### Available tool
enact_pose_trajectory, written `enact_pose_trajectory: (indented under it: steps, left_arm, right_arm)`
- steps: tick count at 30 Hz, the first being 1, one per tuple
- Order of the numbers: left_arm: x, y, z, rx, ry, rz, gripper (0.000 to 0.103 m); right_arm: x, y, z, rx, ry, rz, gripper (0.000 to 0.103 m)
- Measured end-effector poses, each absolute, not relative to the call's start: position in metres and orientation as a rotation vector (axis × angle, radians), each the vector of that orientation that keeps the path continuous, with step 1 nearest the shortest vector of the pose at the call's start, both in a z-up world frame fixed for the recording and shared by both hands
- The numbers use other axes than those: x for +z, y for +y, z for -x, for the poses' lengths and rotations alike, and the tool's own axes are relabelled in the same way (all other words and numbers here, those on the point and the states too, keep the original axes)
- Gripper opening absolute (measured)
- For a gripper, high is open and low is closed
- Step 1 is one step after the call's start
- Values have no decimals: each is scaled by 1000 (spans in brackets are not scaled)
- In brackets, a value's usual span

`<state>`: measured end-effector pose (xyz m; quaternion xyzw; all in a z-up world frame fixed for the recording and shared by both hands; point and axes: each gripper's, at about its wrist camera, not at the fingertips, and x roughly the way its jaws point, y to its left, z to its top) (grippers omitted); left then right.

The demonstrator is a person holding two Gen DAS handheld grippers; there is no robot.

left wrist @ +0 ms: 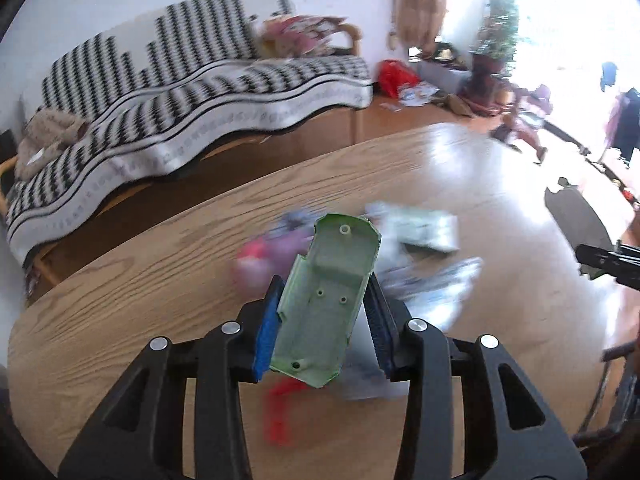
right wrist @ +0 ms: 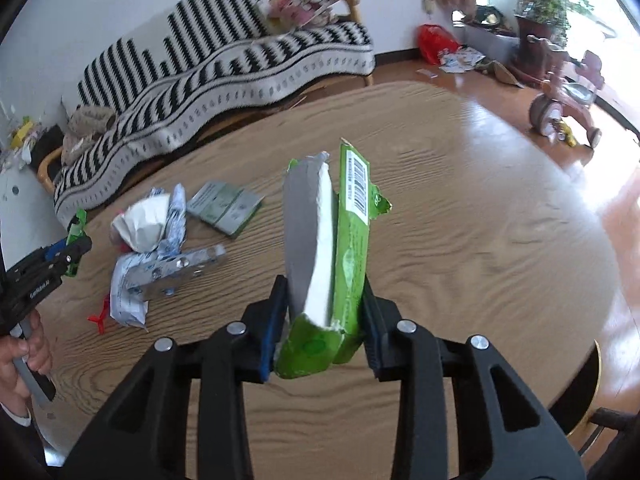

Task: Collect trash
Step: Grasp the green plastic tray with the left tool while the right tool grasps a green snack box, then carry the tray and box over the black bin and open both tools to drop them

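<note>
My left gripper (left wrist: 326,312) is shut on a light green plastic shell (left wrist: 326,300) and holds it above the round wooden table (left wrist: 140,280); it shows from the side in the right wrist view (right wrist: 68,252). My right gripper (right wrist: 326,308) is shut on a torn green carton (right wrist: 340,248) with a white and grey inside, held above the table (right wrist: 480,220). A pile of trash lies on the table: crumpled white paper (right wrist: 144,224), a blue-white wrapper (right wrist: 128,284), a grey-green booklet (right wrist: 224,206), a silver strip (right wrist: 180,266) and a red plastic piece (right wrist: 100,316).
A sofa with a black-and-white zigzag blanket (right wrist: 224,64) stands behind the table. A red bag (right wrist: 436,44), scattered papers, a potted plant (right wrist: 544,4) and a pink tricycle (right wrist: 568,100) are on the floor at the back right. A dark chair (left wrist: 576,220) stands at the table's right.
</note>
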<state>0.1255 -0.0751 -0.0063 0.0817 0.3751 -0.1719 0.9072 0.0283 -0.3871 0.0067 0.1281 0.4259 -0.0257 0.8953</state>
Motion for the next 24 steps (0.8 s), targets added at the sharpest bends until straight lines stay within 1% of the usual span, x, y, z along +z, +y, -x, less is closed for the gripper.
enact_pose_trajectory:
  steps: [5,10,16,21,24]
  left_arm:
    - [9,-166,-94,-487,746,-179,40]
    - [10,-268,-56,-644,743,-194,40]
    - [-13,-386,-2,-835,767,-261,40]
    - [-42,-458,39,-960,787,-345,40]
    - [-57,-484,55,-1000,790,-386,40]
  right_arm:
    - [15,-450,15,-160,853,-276,34]
    - [17,-519,65,-270,829,-312,34]
    - [10,-600,131,-407,811,-387,34]
    - [-11,-655,170,-490,838,-451,34]
    - [-22,-673,182,-510,857,-467,34]
